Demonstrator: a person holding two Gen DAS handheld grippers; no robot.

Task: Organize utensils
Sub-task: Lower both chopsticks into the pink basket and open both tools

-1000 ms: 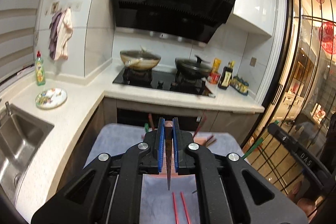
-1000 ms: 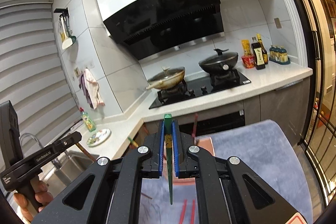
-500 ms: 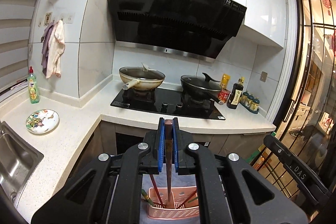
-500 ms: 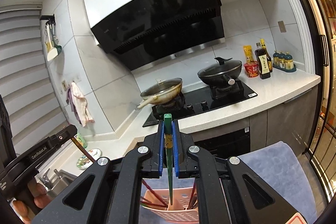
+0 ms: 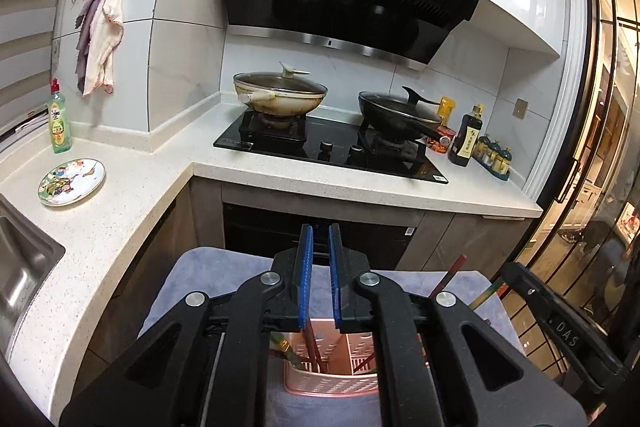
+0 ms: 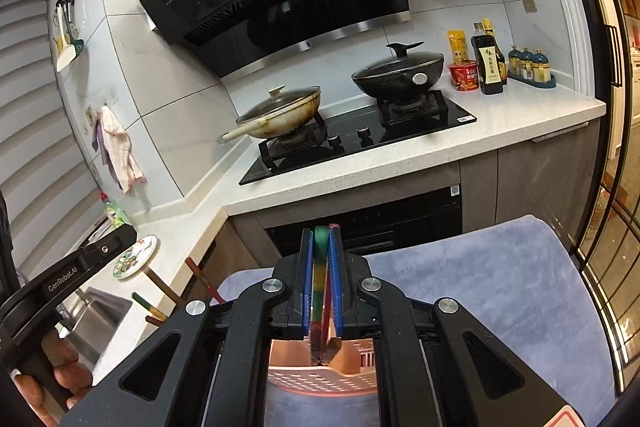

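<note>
A pink perforated utensil basket (image 5: 332,383) stands on a grey-blue cloth (image 5: 192,279) and holds several chopsticks (image 5: 310,349). My left gripper (image 5: 318,247) is above the basket, its blue pads (image 5: 306,267) apart with nothing between them. In the right wrist view the same basket (image 6: 320,381) is below my right gripper (image 6: 322,239), which is shut on a green multicoloured chopstick (image 6: 319,275) pointing down into the basket. A second reddish stick lies beside it between the pads. Other chopstick ends (image 6: 200,277) stick out at left.
The cloth-covered stand (image 6: 480,287) sits in front of a white L-shaped counter (image 5: 120,211) with a hob, two lidded woks (image 5: 280,95), sauce bottles (image 5: 464,137), a patterned plate (image 5: 72,182), a soap bottle and a sink (image 5: 20,267). A glass door is at right.
My left gripper has opened and let its brown chopstick drop into the basket. Both grippers have come down closer over the basket; the right one still holds the green chopstick.
</note>
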